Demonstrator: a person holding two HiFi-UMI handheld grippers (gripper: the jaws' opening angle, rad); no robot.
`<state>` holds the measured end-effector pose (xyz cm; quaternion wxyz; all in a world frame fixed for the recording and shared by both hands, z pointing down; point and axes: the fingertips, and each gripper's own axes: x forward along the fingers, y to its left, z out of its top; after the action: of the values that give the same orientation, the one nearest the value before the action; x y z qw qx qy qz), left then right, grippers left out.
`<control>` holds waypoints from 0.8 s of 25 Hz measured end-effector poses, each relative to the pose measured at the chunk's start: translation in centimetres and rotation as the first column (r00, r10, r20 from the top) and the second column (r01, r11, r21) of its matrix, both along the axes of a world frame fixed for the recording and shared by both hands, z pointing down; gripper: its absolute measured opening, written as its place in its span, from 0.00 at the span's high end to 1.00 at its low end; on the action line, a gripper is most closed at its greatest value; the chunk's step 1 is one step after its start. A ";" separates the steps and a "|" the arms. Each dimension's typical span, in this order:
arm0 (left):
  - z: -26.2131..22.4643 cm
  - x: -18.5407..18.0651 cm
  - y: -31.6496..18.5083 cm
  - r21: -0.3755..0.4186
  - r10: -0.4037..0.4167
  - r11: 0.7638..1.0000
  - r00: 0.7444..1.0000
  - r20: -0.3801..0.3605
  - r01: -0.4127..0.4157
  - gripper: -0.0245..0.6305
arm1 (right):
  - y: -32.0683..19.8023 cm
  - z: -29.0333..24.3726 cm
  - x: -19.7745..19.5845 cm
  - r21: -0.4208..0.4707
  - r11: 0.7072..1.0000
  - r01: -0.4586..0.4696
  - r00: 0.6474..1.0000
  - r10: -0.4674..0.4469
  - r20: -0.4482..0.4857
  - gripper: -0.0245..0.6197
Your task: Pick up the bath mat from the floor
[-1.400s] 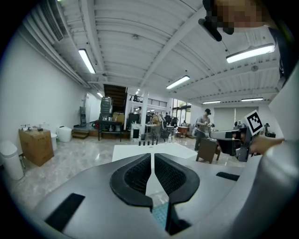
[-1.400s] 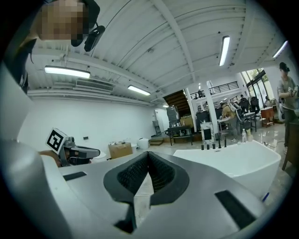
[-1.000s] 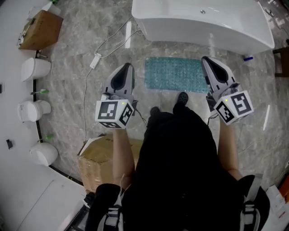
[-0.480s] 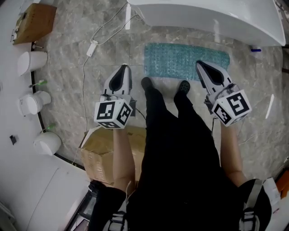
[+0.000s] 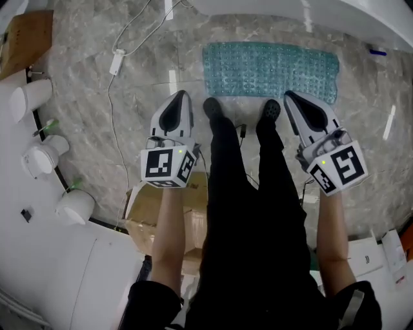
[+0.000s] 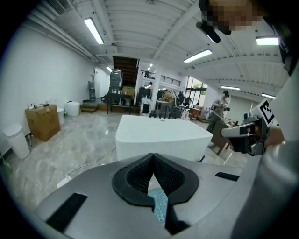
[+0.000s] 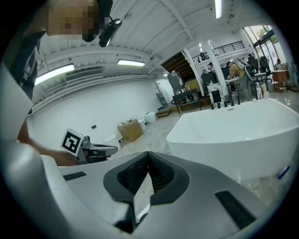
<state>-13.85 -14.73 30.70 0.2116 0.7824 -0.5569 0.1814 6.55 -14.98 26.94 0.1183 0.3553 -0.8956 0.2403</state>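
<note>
The teal, bumpy bath mat (image 5: 271, 69) lies flat on the marble floor just in front of the white bathtub (image 5: 322, 9). The person's shoes (image 5: 211, 106) stand at its near edge. My left gripper (image 5: 182, 97) hangs above the floor left of the mat, shut and empty. My right gripper (image 5: 292, 98) hovers by the mat's near right part, also shut with nothing in it. In the left gripper view the closed jaws (image 6: 153, 157) point at the bathtub (image 6: 161, 135), with a strip of mat (image 6: 160, 206) showing below them. The right gripper view shows its jaws (image 7: 148, 154) meeting before the tub (image 7: 243, 135).
A white cable with an adapter (image 5: 117, 62) trails over the floor left of the mat. A cardboard box (image 5: 161, 209) sits behind the left gripper. White bins (image 5: 29, 97) line the left wall, with another brown box (image 5: 26, 35) at the top left.
The person has stepped forward to the mat's edge. The mat now lies closer below and the tub has slid toward the top of the view. Both grippers stay shut.
</note>
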 end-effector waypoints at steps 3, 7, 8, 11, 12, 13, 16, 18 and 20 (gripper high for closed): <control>3.9 -1.3 -1.1 -0.026 -0.010 1.000 1.000 -0.013 0.010 0.94 | -0.3 4.3 -1.8 -0.073 0.997 -0.014 1.000 0.015 0.011 0.94; 9.9 -2.1 -2.5 -0.035 0.014 0.999 1.000 0.001 -0.014 0.94 | -1.4 10.7 -4.2 -0.133 0.991 -0.031 0.999 0.034 0.021 0.94; 11.7 -2.3 -2.4 -0.043 0.020 0.999 1.000 -0.001 -0.020 0.94 | -1.4 12.3 -4.7 -0.139 0.990 -0.037 0.999 0.039 0.014 0.94; 17.1 -3.3 -2.2 -0.067 -0.004 0.998 0.998 -0.057 0.000 0.94 | -1.5 16.7 -6.0 -0.156 0.986 -0.061 0.998 0.061 -0.003 0.94; 19.0 -3.7 -2.0 -0.079 -0.006 0.997 0.998 -0.067 0.001 0.94 | -1.6 18.3 -6.4 -0.167 0.984 -0.066 0.998 0.067 -0.004 0.94; 21.1 -3.9 -1.9 -0.090 0.002 0.996 0.998 -0.062 -0.008 0.94 | -1.8 20.0 -6.7 -0.177 0.982 -0.071 0.997 0.071 -0.006 0.94; 28.1 -4.6 -2.0 -0.135 0.038 0.990 0.998 -0.043 -0.043 0.94 | -2.2 25.1 -7.9 -0.203 0.976 -0.079 0.997 0.077 -0.021 0.94; 32.9 -5.0 -1.3 -0.188 0.009 0.982 0.997 -0.083 -0.025 0.94 | -1.8 28.3 -8.7 -0.230 0.971 -0.067 0.998 0.064 -0.021 0.94; 37.7 -5.4 -0.3 -0.243 -0.039 0.970 0.992 -0.124 0.008 0.94 | -1.2 31.7 -9.5 -0.261 0.964 -0.049 0.999 0.047 -0.014 0.94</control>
<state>-19.26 -15.00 68.42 0.3427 0.7541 -0.5253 0.1948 -3.00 -16.14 58.60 0.1618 0.3592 -0.8468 0.3573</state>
